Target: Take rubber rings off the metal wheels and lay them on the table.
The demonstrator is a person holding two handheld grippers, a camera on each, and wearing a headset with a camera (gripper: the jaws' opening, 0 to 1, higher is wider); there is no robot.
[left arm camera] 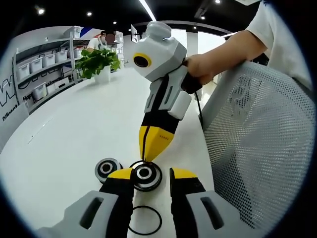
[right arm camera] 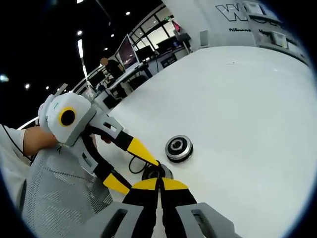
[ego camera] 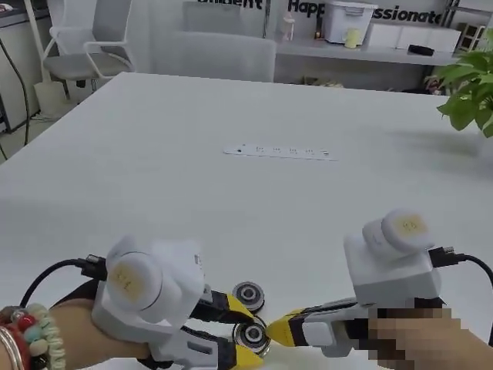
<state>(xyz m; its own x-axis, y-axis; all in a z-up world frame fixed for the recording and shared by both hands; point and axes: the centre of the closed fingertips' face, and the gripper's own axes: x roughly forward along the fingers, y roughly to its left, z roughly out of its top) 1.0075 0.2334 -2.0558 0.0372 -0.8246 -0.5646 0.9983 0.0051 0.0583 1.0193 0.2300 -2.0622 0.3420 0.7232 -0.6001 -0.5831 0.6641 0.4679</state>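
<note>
Dark-rimmed round metal wheel (ego camera: 252, 336) sits on the white table (ego camera: 231, 208), straddled by the left gripper (left arm camera: 151, 174) with jaws apart, while the right gripper (right arm camera: 159, 181), jaws pressed together, has its tips at the wheel's edge; second metal wheel (ego camera: 248, 294) just beyond, loose black rubber ring (left arm camera: 145, 220) lying flat nearer the person.

Two metal wheels (left arm camera: 108, 168) (left arm camera: 145, 175) flat, rubber ring (left arm camera: 145, 220) loose nearby
</note>
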